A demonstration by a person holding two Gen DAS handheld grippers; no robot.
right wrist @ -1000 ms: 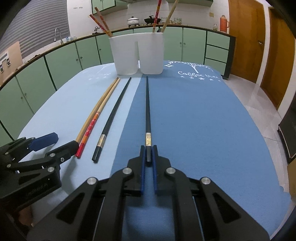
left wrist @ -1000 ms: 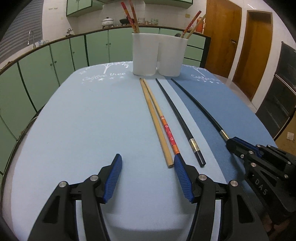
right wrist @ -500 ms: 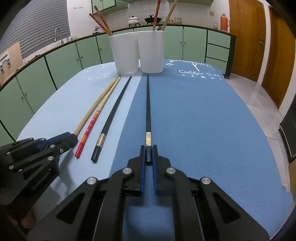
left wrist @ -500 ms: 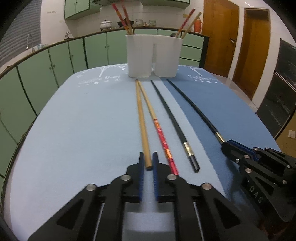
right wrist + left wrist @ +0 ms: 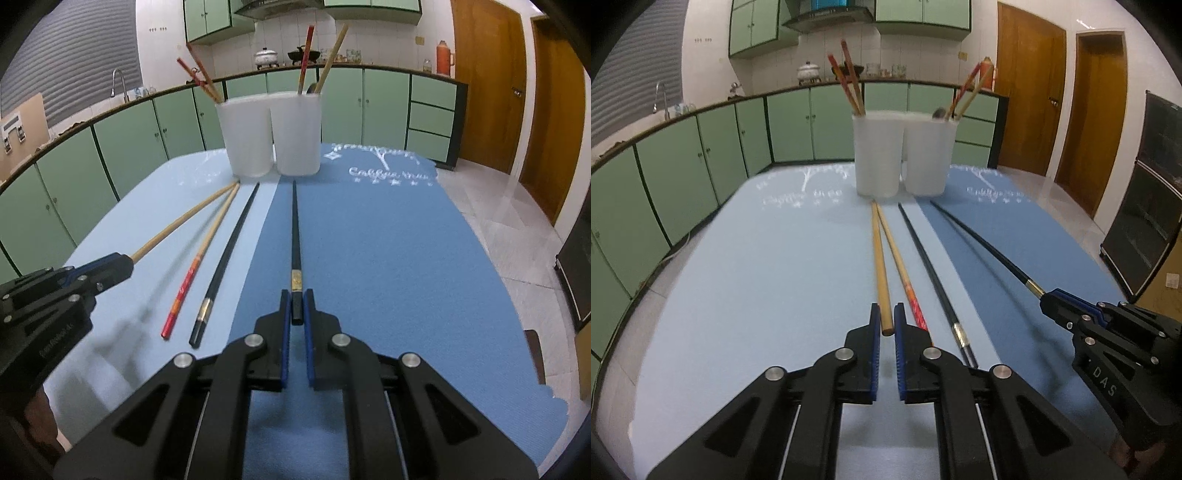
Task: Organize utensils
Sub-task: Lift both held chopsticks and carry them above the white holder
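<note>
My left gripper (image 5: 886,317) is shut on the near end of a plain wooden chopstick (image 5: 879,258), lifted off the table. My right gripper (image 5: 296,302) is shut on the near end of a black chopstick (image 5: 294,229) with a gold band. A red-ended chopstick (image 5: 905,277) and a second black chopstick (image 5: 931,273) lie on the cloth between them. Two white cups (image 5: 877,155) (image 5: 929,157) stand at the far end with chopsticks in them. The left gripper also shows in the right wrist view (image 5: 110,264), the right gripper in the left wrist view (image 5: 1052,299).
The table carries a light blue cloth (image 5: 757,277) on the left and a darker blue cloth (image 5: 388,258) on the right. Green cabinets (image 5: 683,166) ring the far side. Wooden doors (image 5: 1030,92) stand at the right.
My left gripper moved over and shut on the wooden chopstick, then raised its near end. My right gripper stays shut on the black chopstick and has lifted slightly.
</note>
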